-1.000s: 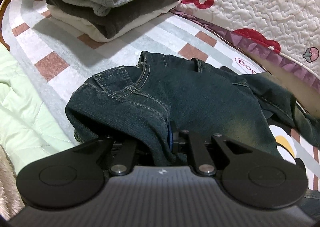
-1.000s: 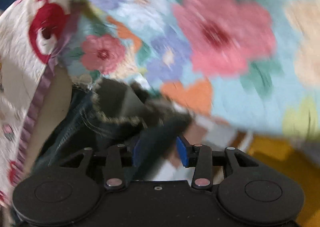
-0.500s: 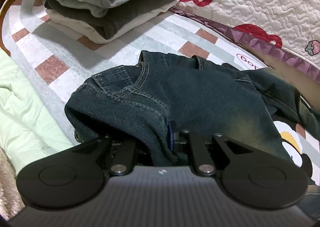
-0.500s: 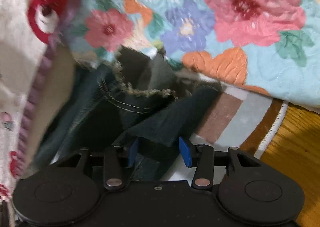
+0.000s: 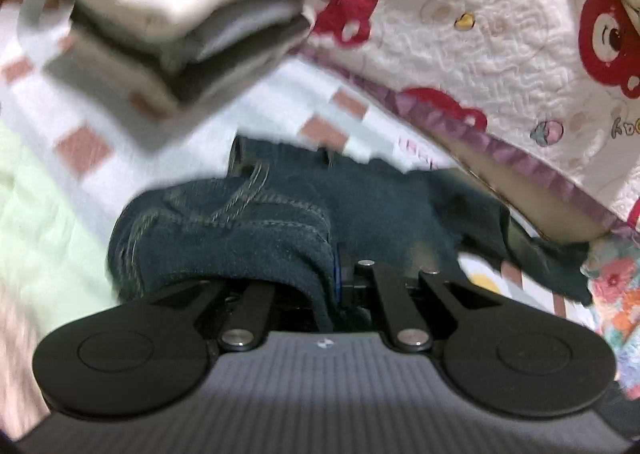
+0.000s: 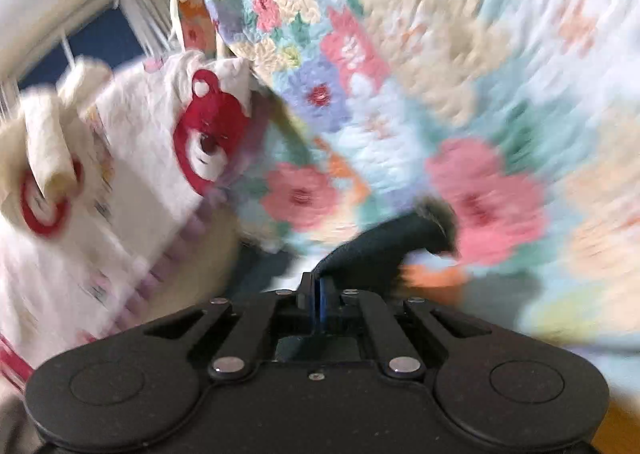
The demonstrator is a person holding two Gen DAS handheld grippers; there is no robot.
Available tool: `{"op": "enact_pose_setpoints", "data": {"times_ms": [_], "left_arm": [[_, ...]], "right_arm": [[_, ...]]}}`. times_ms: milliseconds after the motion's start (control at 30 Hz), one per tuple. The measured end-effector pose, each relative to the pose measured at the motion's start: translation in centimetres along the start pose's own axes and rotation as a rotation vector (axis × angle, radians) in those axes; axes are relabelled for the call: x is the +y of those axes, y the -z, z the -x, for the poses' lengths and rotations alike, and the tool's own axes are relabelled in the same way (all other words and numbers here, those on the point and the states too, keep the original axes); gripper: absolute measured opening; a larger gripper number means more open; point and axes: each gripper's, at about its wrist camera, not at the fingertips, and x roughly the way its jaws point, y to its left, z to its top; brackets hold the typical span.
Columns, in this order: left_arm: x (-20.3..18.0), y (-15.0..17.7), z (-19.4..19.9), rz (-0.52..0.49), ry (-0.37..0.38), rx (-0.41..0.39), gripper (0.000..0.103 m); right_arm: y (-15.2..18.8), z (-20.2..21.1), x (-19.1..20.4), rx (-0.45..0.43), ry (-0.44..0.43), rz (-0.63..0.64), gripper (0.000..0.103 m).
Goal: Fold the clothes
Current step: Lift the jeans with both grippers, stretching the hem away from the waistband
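Dark blue jeans [image 5: 280,221] lie bunched on a checked mat [image 5: 84,145], waistband end nearest the left wrist camera. My left gripper [image 5: 334,274] is shut on the waistband fabric, which drapes over and hides its left finger. A leg of the jeans trails off to the right. In the blurred right wrist view, my right gripper [image 6: 320,294] is shut on the frayed hem end of a jeans leg [image 6: 392,246], lifted in front of a floral quilt [image 6: 440,93].
A stack of folded white and grey clothes [image 5: 180,33] sits at the back left of the mat. A white quilt with red bears [image 5: 500,45] lies behind and to the right. A pale green blanket [image 5: 36,213] borders the mat on the left.
My right gripper has closed on the jeans leg hem and swung upward, blurring the view. The left gripper has lifted and moved with the waistband, so the folded stack looks nearer.
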Motion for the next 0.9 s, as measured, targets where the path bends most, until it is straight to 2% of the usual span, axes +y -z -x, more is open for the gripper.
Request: {"op": "enact_pose_setpoints", "data": {"times_ms": [67, 133, 233, 367, 400, 433, 467, 533, 600, 667, 700, 733, 800, 900], "left_arm": [[0.9, 1.3, -1.1, 0.008, -0.013, 0.073, 0.006], [1.5, 2.2, -2.2, 0.021, -0.027, 0.114, 0.007], [1.5, 2.4, -2.6, 0.025, -0.03, 0.112, 0.007], [1.9, 2.2, -2.9, 0.051, -0.015, 0.123, 0.008], [2.0, 2.1, -3.0, 0.061, -0.009, 0.127, 0.008], [2.1, 2.1, -3.1, 0.07, -0.004, 0.13, 0.008], [2.2, 2.1, -3.1, 0.079, 0.002, 0.132, 0.009], [2.5, 2.2, -3.2, 0.098, 0.014, 0.137, 0.01], [2.8, 2.2, -3.7, 0.12, 0.033, 0.149, 0.021], [3.0, 2.0, -4.7, 0.146, 0.054, 0.178, 0.025], [2.8, 1.7, -5.4, 0.13, 0.055, 0.202, 0.023], [2.5, 1.4, -6.1, 0.097, 0.043, 0.212, 0.018], [1.0, 0.6, -6.3, -0.023, -0.014, 0.172, 0.007], [-1.4, -1.5, -3.1, -0.069, 0.031, 0.064, 0.006]], "right_arm": [[1.9, -0.6, -1.9, 0.107, 0.109, 0.021, 0.003], [3.4, -1.0, -4.3, 0.179, 0.118, -0.059, 0.003], [4.8, -1.3, -6.7, 0.204, 0.085, -0.184, 0.006], [5.6, -1.3, -8.1, 0.204, 0.056, -0.326, 0.015], [6.0, -1.5, -8.4, 0.211, 0.044, -0.368, 0.032], [6.5, -1.7, -8.5, 0.219, 0.036, -0.405, 0.055], [6.8, -1.9, -8.4, 0.215, 0.036, -0.421, 0.058], [7.5, -2.2, -7.9, 0.196, 0.044, -0.435, 0.058], [8.0, -3.1, -7.5, 0.173, 0.069, -0.424, 0.058], [8.0, -4.6, -7.3, 0.159, 0.088, -0.407, 0.056], [7.0, -5.2, -6.4, 0.146, 0.07, -0.378, 0.03], [5.4, -5.7, -5.1, 0.131, 0.039, -0.339, 0.007], [2.2, -6.8, -2.6, 0.1, -0.022, -0.26, 0.007], [-2.5, -8.4, 1.1, 0.053, -0.114, -0.141, 0.007]]}}
